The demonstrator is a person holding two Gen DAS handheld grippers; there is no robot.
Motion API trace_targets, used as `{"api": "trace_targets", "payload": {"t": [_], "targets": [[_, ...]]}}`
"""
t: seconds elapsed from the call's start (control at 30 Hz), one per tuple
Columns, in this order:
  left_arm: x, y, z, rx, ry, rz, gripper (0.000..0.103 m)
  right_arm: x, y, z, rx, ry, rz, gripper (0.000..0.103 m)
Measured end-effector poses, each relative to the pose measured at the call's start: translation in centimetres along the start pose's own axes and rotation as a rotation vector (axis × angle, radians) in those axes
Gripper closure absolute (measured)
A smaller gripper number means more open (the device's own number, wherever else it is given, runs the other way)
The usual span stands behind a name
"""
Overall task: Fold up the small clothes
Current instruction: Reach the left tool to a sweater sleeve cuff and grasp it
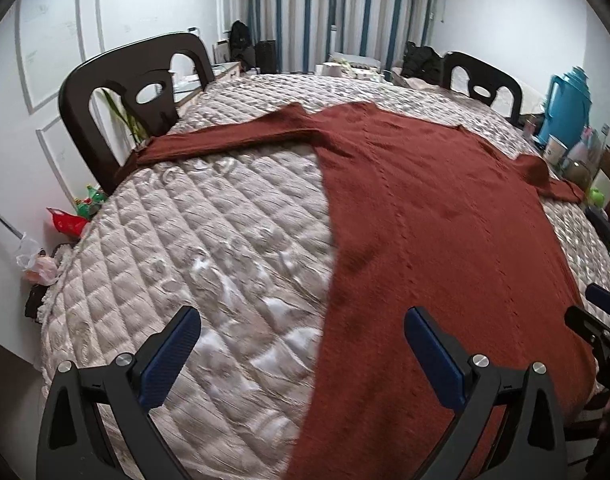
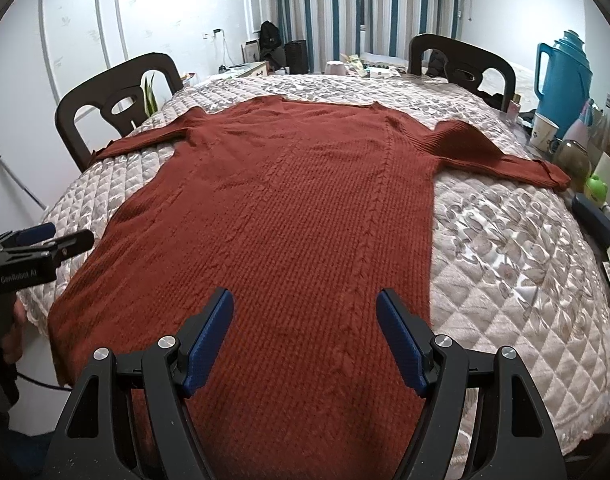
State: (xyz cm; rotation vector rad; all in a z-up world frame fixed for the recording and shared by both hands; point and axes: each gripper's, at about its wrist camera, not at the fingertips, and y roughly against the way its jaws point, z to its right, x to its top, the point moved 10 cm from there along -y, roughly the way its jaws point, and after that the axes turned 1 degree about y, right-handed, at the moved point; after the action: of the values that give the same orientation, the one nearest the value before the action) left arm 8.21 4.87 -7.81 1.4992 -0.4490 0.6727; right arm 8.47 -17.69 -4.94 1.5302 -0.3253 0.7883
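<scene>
On a table draped in a quilted, satiny beige cover (image 2: 505,264), a rust-red knit sweater (image 2: 289,216) lies flat and unfolded, hem toward the cameras, neckline toward the far side, both sleeves stretched out sideways. Its fabric is ribbed, with two cable-stitch lines running down the body. The left sleeve reaches the table edge by a dark chair (image 1: 133,100) with cut-out holes in its back; the right cuff ends near the clutter at the right edge. There stand a teal plastic flask (image 2: 565,76), a white paper cup (image 2: 545,132), whose contents cannot be seen, and a small green object (image 2: 597,188). A second dark chair (image 2: 465,64) sits at the far side before striped curtains (image 2: 365,12). The left gripper (image 1: 303,354) hovers with its blue-padded jaws spread wide over the sweater's left edge, holding nothing. The right gripper (image 2: 305,336) hangs above the hem, jaws likewise wide apart and empty. Bare quilt lies open on both sides of the garment
</scene>
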Motion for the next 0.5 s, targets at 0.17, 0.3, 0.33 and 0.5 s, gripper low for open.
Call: {"api": "trace_targets", "payload": {"t": [0.17,0.3,0.33,0.5], "targets": [[0.9,-0.8,-1.6,0.012,0.027,0.000,0.000,1.1,-0.8,-0.8,0.015,0.024,0.005,0.029],[2.0,-2.0,-3.6,-0.030,0.099,-0.005,0.000,1.9,-1.8,-1.6,0.030,0.049,-0.003,0.029],[2.3,-2.3,-4.3,-0.047,0.130,-0.004,0.000,2.2,-2.1,-1.9,0.036,0.055,-0.004,0.029],[4.1,-3.9,-8.1,-0.029,0.258,0.035,0.000,3.4,-3.3,-3.1,0.057,0.082,-0.005,0.029]]}}
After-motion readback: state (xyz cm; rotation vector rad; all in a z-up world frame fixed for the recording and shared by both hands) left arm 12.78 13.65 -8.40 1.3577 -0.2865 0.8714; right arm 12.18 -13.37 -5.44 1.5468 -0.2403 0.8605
